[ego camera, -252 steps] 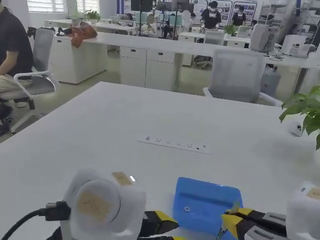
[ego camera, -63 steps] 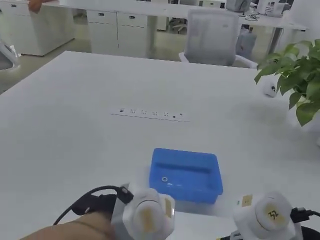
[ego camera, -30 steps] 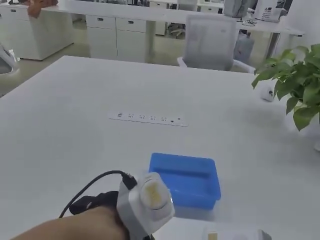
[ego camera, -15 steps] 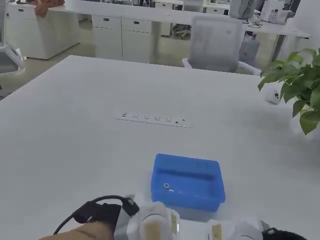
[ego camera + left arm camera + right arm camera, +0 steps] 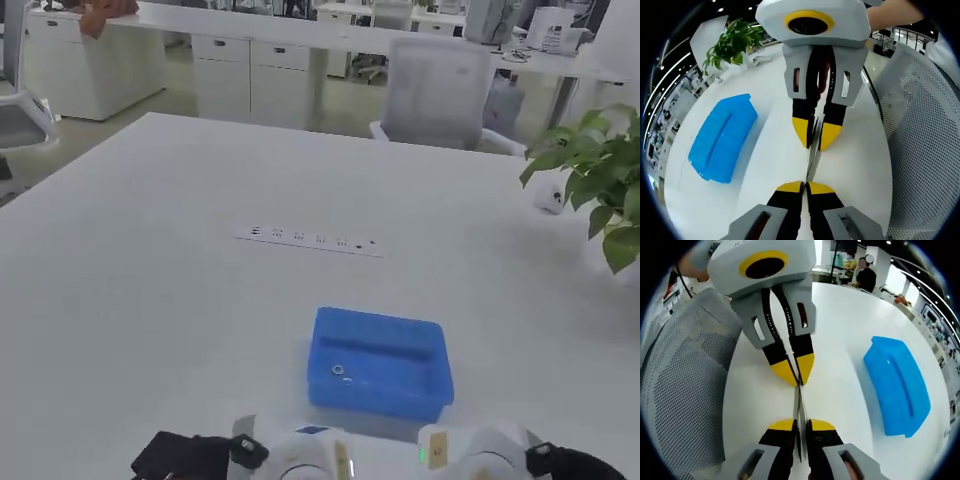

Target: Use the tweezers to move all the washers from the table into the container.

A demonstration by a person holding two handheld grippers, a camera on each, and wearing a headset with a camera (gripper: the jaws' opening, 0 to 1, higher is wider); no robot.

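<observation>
Blue container (image 5: 380,362) on the white table (image 5: 150,250); taking it as my landmark. Two small washers (image 5: 338,371) lie on its floor, close to its left wall as I see it from the head view. The tweezers (image 5: 812,152) are on the near side of the container, apart from it, above bare tabletop, carried between both tools. Left gripper (image 5: 806,187): yellow-tipped jaws pressed together on one end of the tweezers, no gap that I can make out. Right gripper (image 5: 816,135): faces the left one nose to nose, its jaws likewise pinched on the other end, so the thin metal strip runs straight from one pair of tips to the other. The right gripper view confirms it: the strip passes between that gripper's own closed tips and on into the opposite pair. I cannot tell whether the tweezer points are spread or squeezed. In the head view the white backs of the two tools sit at the bottom edge, just nearer than the container. A flush power strip (image 5: 308,240) lies beyond the container, well apart from it. A leafy plant (image 5: 600,190) stands off to the container's far right. A grey chair (image 5: 440,95) stands past the table's far edge. A mesh chair back (image 5: 925,125) is on the side of the grippers away from the container.
</observation>
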